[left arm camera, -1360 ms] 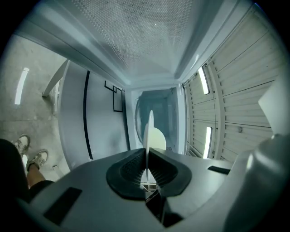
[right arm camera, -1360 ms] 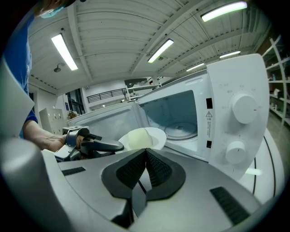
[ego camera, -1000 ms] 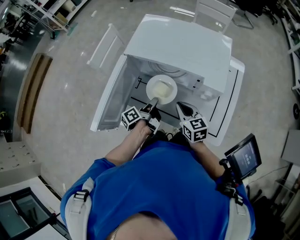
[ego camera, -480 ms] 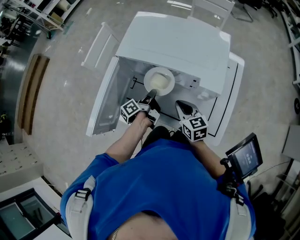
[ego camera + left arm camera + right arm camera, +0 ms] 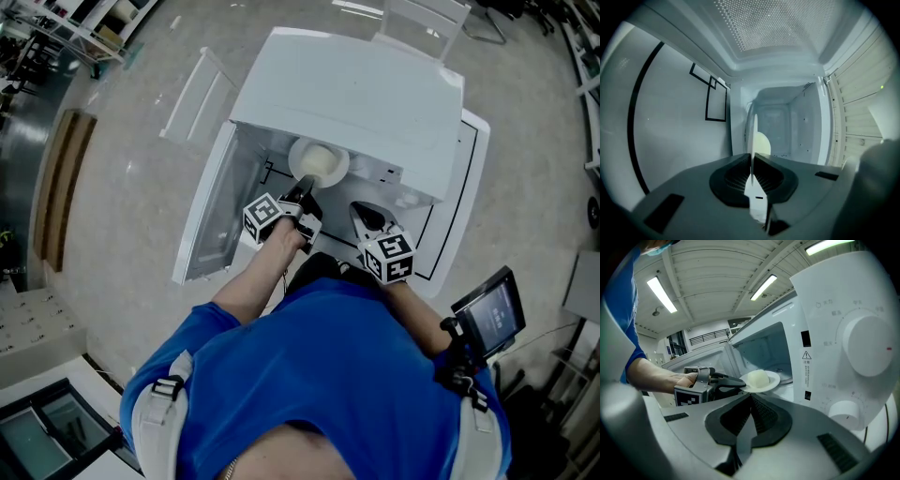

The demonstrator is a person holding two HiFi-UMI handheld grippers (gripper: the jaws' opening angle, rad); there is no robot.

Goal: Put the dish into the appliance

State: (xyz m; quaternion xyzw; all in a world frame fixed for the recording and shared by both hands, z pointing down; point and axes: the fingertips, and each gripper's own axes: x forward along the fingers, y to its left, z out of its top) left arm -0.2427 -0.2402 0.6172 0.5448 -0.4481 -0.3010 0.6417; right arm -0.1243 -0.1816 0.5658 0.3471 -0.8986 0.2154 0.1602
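A white dish with a pale round lump of food on it hangs level in the mouth of the white microwave, part of it under the top edge. My left gripper is shut on the dish's near rim. In the left gripper view the dish stands edge-on between the jaws of my left gripper, inside the cavity. The right gripper view shows the dish and the left gripper at the opening. My right gripper stays shut and empty in front of the control panel.
The microwave's door is swung open to the left. Two round knobs sit on the panel at the right. A small screen on a stand is at the person's right. A wooden bench lies on the floor at far left.
The left gripper has carried the dish forward, from in front of the opening to partly inside the cavity. The right gripper has barely moved.
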